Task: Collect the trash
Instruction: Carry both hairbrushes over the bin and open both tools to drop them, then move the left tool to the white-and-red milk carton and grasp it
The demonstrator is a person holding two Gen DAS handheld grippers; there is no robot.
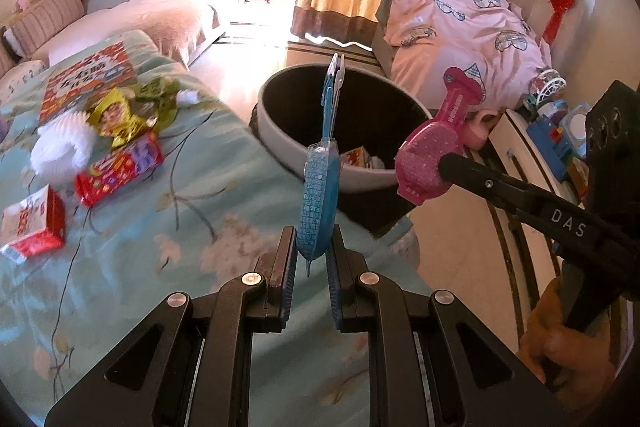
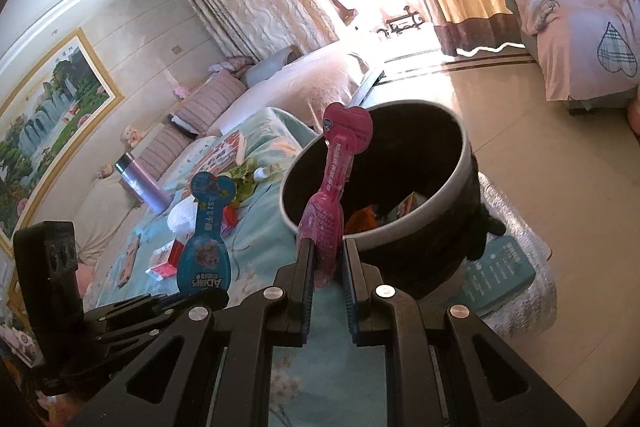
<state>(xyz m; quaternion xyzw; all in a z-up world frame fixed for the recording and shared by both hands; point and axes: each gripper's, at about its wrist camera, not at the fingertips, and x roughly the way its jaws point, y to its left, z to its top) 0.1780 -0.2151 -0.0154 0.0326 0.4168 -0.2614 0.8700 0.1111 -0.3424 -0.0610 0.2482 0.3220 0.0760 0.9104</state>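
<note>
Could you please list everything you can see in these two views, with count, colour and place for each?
Blue blister pack: one, blue, clamped in the left tongs.
Pink blister pack: one, pink, clamped in the right tongs.
Bin: one, pale rim with dark inside, on the floor beside the bed, some packaging at its bottom.
Wrappers: several, red, gold and green, scattered on the bedspread.
White foam piece: one, white, among the wrappers.
Red carton: one, red and white, on the bedspread near the left edge.
Bedspread: one, pale green floral, covering the bed.
Flask: one, lilac, lying on the bed.
Left tongs: black, shut on the blue pack.
Right tongs: black, shut on the pink pack.
</note>
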